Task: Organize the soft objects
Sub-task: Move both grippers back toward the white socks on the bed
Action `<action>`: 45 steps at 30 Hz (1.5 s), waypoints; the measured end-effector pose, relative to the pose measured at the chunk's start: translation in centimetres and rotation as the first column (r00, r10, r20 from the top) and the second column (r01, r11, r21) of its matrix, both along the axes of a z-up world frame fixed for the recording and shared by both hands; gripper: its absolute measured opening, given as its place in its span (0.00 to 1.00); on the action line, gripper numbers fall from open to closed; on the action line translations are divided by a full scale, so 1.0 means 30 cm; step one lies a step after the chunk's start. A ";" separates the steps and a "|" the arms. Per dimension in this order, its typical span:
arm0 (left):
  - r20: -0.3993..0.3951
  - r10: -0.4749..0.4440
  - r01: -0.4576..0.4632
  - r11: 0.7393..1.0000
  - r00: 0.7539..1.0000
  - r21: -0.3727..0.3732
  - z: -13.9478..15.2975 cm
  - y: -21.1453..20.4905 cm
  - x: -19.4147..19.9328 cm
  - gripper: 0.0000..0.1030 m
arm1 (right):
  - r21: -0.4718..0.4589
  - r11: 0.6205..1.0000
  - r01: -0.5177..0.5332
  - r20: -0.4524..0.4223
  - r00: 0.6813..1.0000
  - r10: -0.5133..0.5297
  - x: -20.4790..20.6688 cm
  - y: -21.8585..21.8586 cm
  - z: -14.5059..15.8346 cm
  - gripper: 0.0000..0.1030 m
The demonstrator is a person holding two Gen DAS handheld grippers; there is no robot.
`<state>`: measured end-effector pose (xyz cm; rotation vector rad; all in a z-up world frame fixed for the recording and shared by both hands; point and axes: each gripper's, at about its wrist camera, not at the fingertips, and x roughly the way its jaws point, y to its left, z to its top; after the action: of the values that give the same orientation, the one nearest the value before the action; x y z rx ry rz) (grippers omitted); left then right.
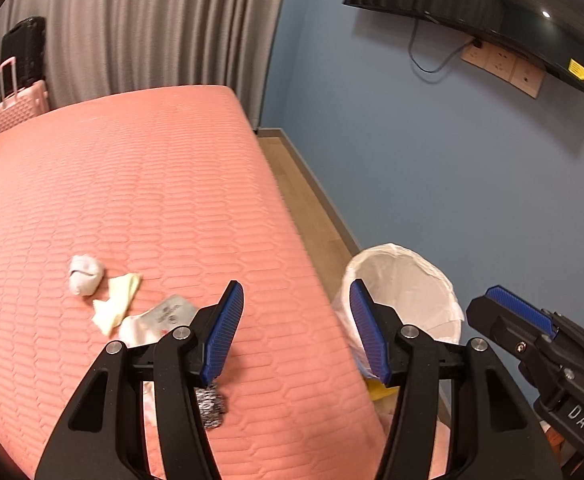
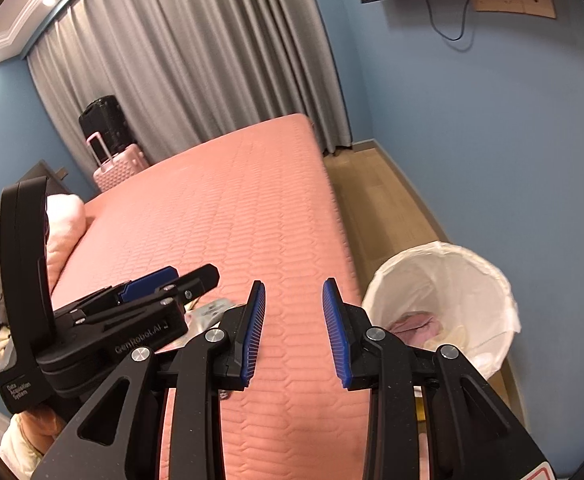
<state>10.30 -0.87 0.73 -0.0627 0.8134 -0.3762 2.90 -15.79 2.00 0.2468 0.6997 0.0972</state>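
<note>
Left gripper: jaws parted, empty, above the near right edge of the pink bed. Right gripper: jaws narrowly apart, nothing between them, over the same edge. On the bed, left of the left gripper: white balled sock, pale yellow cloth, grey-white printed piece, speckled black-and-white item nearest. White-lined bin stands on the floor right of the bed, pink fabric inside.

Both black tongs with blue ribbed pads angle downward side by side, the left tongs parted and empty, the right tongs narrower, seemingly empty too.
</note>
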 end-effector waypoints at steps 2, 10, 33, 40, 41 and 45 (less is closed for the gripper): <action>-0.003 0.026 -0.026 1.000 1.000 0.002 -0.007 0.042 -0.001 0.52 | 0.003 1.000 -0.017 -0.009 1.000 0.017 0.003 0.040 -0.011 0.29; -0.047 0.148 -0.148 0.989 0.988 -0.005 -0.068 0.277 0.003 0.62 | -0.006 0.997 -0.080 -0.051 0.995 0.080 0.064 0.217 -0.071 0.38; -0.224 0.255 -0.266 0.964 0.941 -0.024 -0.313 0.570 0.057 0.62 | 0.078 0.989 -0.128 -0.235 0.961 0.143 0.290 0.400 -0.446 0.41; -0.278 0.232 -0.257 0.965 0.932 -0.057 -0.384 0.550 0.112 0.61 | 0.109 0.985 -0.135 -0.265 0.951 0.159 0.339 0.407 -0.524 0.41; -0.286 0.228 -0.255 0.965 0.931 -0.062 -0.392 0.544 0.124 0.61 | 0.110 0.985 -0.134 -0.268 0.950 0.159 0.345 0.408 -0.532 0.40; -0.296 0.227 -0.254 0.966 0.928 -0.054 -0.422 0.509 0.167 0.58 | 0.129 0.982 -0.140 -0.285 0.943 0.172 0.360 0.406 -0.561 0.24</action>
<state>15.31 14.39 -11.92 -0.3071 1.0636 -0.1715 13.69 -3.60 -14.82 0.3126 1.0136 0.2538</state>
